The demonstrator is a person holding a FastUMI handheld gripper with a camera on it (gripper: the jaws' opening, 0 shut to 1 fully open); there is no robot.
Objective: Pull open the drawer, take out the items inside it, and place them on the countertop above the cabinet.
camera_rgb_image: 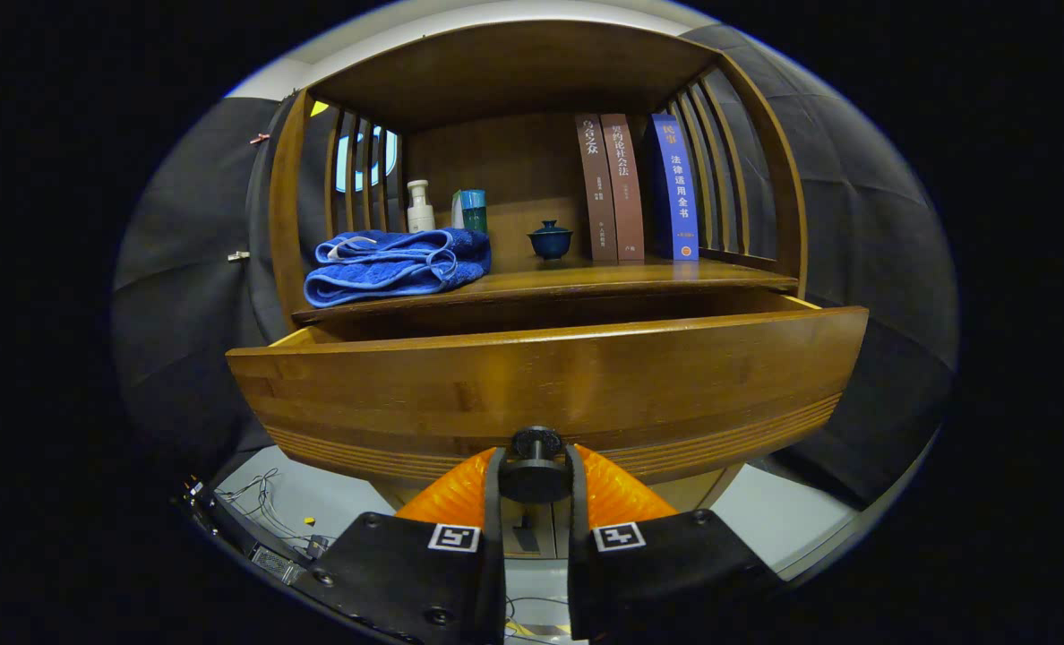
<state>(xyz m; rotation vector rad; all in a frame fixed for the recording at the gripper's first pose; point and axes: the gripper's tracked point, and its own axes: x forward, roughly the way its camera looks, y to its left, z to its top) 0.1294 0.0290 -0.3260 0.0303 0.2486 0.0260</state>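
The gripper (535, 475) is clamped on the round dark knob (536, 457) of the wooden drawer (550, 390), both fingers pressing its sides. The drawer front stands pulled out just ahead of the fingers at 12 o'clock, its inside hidden. Beyond it on the countertop (586, 279) lie a folded blue towel (395, 262) at 11 o'clock, a small dark lidded cup (550, 240) at 12, and three upright books (637, 188) at 1.

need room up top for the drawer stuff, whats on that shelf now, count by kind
books: 3
bottle: 1
teal box: 1
lidded cup: 1
blue towel: 1
total: 7
The tongs are shut on the drawer knob.
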